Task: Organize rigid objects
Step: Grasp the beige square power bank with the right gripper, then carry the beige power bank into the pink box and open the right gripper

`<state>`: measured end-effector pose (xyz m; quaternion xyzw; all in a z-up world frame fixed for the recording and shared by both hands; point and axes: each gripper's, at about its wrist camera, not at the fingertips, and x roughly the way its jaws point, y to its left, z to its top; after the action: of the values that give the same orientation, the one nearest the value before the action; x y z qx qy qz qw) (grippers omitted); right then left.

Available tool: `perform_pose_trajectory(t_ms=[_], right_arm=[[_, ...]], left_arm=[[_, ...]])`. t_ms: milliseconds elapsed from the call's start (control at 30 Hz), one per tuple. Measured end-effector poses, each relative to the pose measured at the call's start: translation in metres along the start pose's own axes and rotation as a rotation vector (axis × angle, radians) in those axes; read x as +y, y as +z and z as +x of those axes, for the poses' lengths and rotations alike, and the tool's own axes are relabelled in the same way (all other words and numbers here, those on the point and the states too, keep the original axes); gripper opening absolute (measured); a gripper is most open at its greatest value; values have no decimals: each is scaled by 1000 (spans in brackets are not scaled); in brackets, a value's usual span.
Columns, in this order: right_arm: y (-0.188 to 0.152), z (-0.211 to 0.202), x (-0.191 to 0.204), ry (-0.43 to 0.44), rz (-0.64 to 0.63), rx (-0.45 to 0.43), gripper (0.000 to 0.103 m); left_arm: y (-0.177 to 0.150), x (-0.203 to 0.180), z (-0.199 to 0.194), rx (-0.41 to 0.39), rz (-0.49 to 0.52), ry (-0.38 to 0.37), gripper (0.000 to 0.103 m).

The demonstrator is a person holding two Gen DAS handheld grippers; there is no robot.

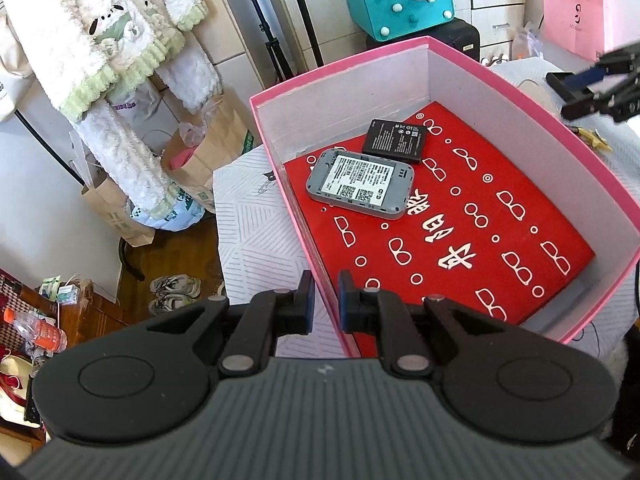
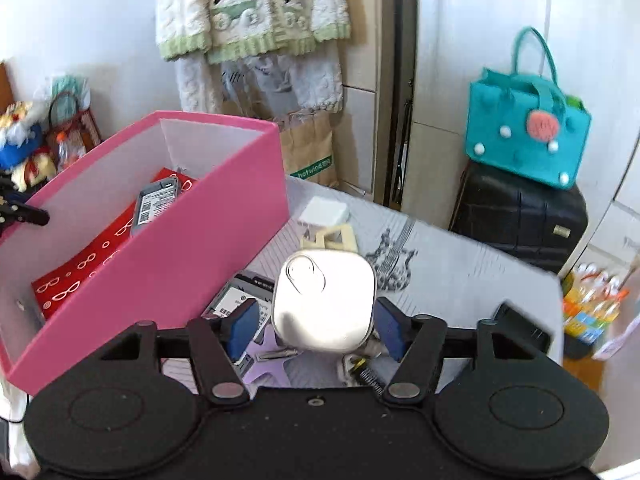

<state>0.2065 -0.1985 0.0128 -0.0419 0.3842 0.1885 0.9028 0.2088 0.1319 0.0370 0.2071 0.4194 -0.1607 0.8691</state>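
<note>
Hovering open-jawed, the right gripper point(image 2: 316, 330) frames a white case point(image 2: 324, 304) on the desk point(image 2: 460, 272), box point(image 2: 180, 248) to its left; left gripper point(image 1: 326, 300) clamps the box wall.

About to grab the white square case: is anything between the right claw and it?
Nothing visible. The white square case already sits between the open right claw fingers, above small clutter on the table.
</note>
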Motion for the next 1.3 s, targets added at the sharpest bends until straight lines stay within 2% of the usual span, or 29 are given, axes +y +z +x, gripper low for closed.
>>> perform_pose_trajectory(t_ms=[200, 367, 500, 567, 800, 867, 933, 1033, 1300], right_arm=[[-18, 23, 13, -63, -71, -97, 72], [-23, 33, 22, -106, -106, -143, 86], [-25, 43, 25, -149, -115, -133, 86], [-28, 49, 25, -151, -108, -107, 87], [-28, 53, 19, -144, -38, -118, 87], [-27, 55, 19, -143, -19, -122, 78], [-25, 56, 21, -160, -24, -113, 78], [-23, 52, 22, -165, -11, -105, 78], [-8, 5, 34, -129, -27, -197, 78]], left_arm=[[1, 0, 0, 2, -1, -2, 11], [1, 1, 0, 1, -4, -6, 11], [1, 1, 0, -1, -3, -6, 11], [1, 1, 1, -2, -2, -6, 11], [1, 0, 1, -7, -5, -8, 11], [1, -1, 1, -8, -5, -8, 11], [1, -1, 1, -7, -5, -9, 11], [1, -1, 1, -7, -7, -11, 11], [-1, 2, -5, -27, -6, -23, 11]])
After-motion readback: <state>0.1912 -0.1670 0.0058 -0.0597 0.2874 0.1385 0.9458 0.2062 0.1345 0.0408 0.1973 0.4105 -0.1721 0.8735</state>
